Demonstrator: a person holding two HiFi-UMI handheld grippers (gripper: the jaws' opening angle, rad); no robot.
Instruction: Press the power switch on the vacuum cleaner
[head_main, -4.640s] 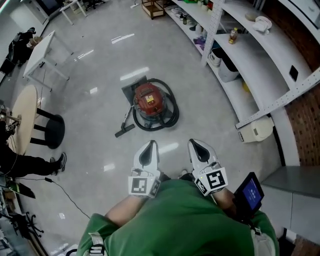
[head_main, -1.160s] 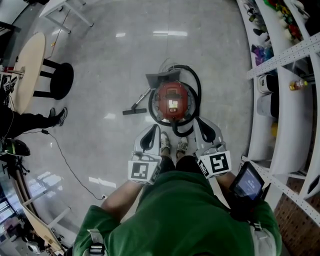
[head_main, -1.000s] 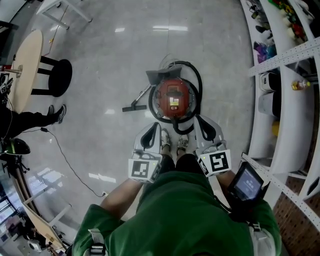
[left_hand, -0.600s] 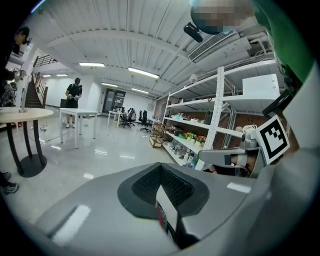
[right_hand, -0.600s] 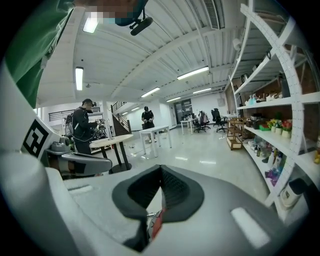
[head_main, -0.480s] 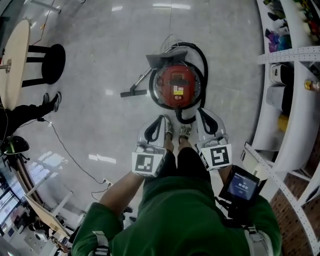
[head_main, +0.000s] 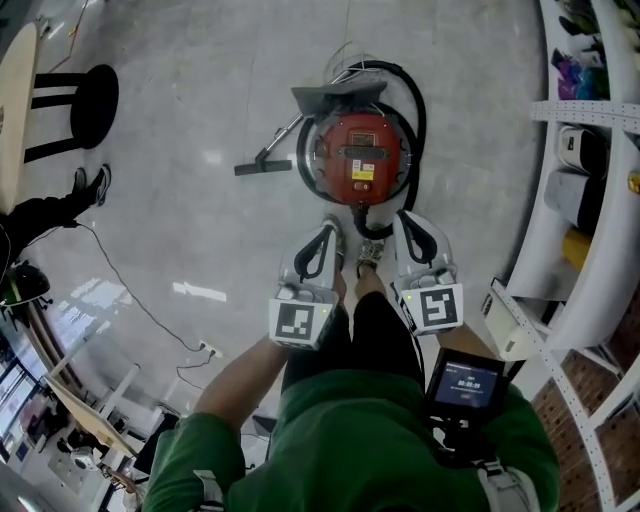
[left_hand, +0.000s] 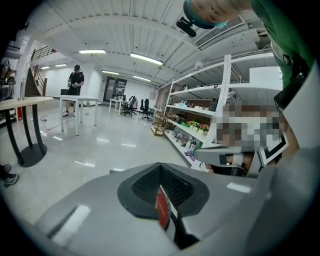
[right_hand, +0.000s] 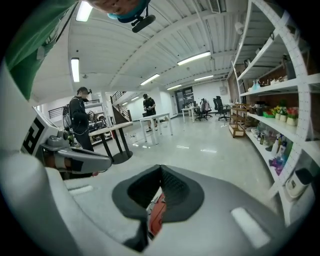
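The red round vacuum cleaner (head_main: 360, 160) stands on the floor just ahead of my feet, ringed by its black hose (head_main: 416, 120). Its floor nozzle (head_main: 254, 165) lies to its left. A dark panel and a yellow label sit on its top; the power switch is too small to pick out. My left gripper (head_main: 326, 233) and right gripper (head_main: 404, 224) hang side by side just short of the vacuum, both shut and holding nothing. Only a red sliver of the vacuum (left_hand: 161, 210) shows below the closed left gripper (left_hand: 160, 167). The vacuum (right_hand: 156, 214) peeks out the same way under the right gripper (right_hand: 161, 170).
White shelving (head_main: 590, 150) runs along the right. A black stool (head_main: 82, 104) and a round table's edge (head_main: 14, 90) stand at the far left, beside a person's leg and shoe (head_main: 88, 186). A thin cable (head_main: 150, 310) trails over the floor on the left.
The view has closed in on the vacuum, which now sits directly ahead of the gripper tips. Both grippers stay shut and level with each other.
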